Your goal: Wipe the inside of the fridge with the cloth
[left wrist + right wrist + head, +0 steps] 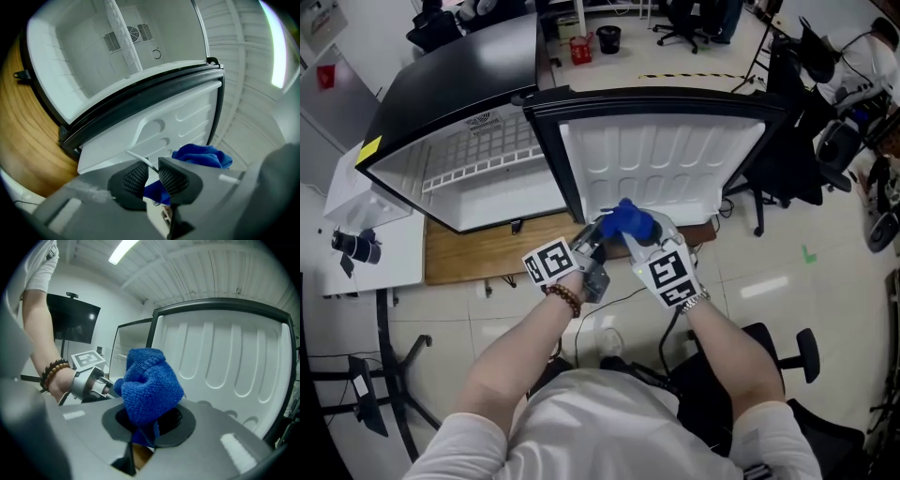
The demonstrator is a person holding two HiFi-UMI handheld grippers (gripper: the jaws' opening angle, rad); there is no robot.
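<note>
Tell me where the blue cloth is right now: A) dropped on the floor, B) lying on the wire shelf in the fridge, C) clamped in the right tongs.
C: the right gripper view shows the blue cloth bunched between the pads of the right tongs.

Blue cloth (150, 380), white fridge (497, 202), perhaps wood-grain board (469, 255)
</note>
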